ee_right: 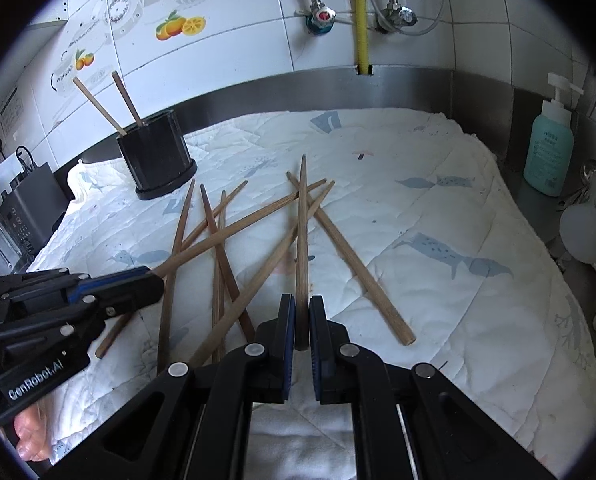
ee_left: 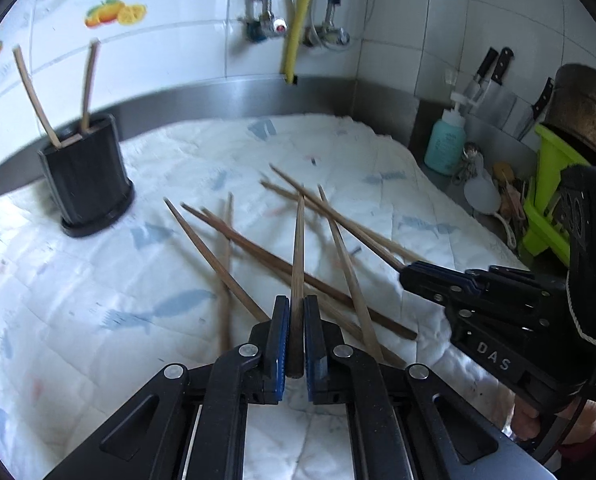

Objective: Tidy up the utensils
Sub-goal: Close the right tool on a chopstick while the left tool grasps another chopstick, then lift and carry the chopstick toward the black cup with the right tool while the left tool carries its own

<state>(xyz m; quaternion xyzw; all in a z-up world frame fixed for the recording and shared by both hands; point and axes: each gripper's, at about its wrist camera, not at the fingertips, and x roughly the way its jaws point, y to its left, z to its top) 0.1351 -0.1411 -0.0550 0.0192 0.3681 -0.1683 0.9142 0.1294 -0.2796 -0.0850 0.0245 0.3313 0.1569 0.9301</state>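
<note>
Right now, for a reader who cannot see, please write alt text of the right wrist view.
The right tool is shut on one wooden chopstick pointing away over a white quilted cloth, where more chopsticks lie crossed. At left, the left tool grips another; behind stands a black holder with two chopsticks, and a green soap bottle at right.

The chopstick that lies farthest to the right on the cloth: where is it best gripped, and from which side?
Grip the chopstick near its thick near end, coming from above with the jaws across the shaft. That end lies alone on the cloth, while the thin far end crosses the other chopsticks.
</note>
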